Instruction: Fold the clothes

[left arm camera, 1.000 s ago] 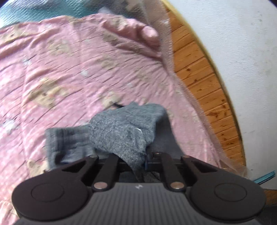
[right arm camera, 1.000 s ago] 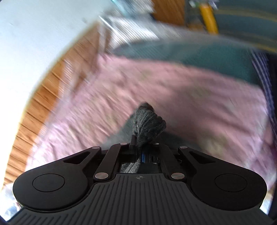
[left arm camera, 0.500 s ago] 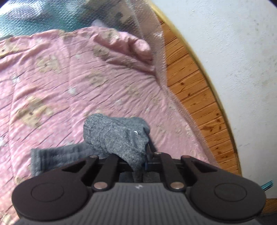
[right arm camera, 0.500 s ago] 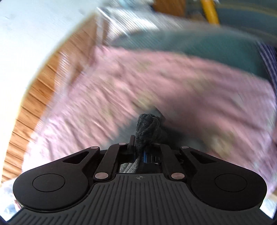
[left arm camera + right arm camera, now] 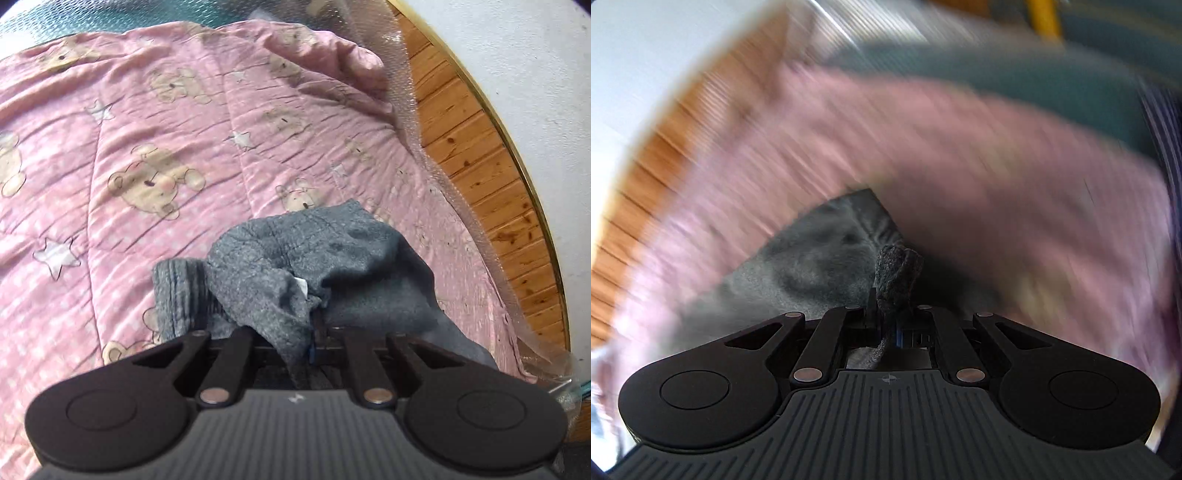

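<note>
A grey knitted garment [image 5: 314,258] lies bunched on a pink quilt [image 5: 147,147] printed with bears and stars. My left gripper [image 5: 312,332] is shut on a fold of it, which drapes over the closed jaws; a ribbed cuff shows at the left and a small white tag near the middle. In the blurred right wrist view, my right gripper [image 5: 892,317] is shut on another bunched edge of the same grey garment [image 5: 820,266], whose body spreads to the left just above the quilt [image 5: 997,166].
Clear bubble wrap [image 5: 406,92] runs along the quilt's right edge, with a wooden panel [image 5: 480,166] and white wall [image 5: 535,74] beyond. Teal bedding [image 5: 1015,70] lies at the far side. Something dark and striped [image 5: 1160,129] sits at the right edge of the right wrist view.
Both grippers have come down closer to the quilt with the garment still held. More of the grey cloth now rests spread on the quilt. The right view stays blurred by motion.
</note>
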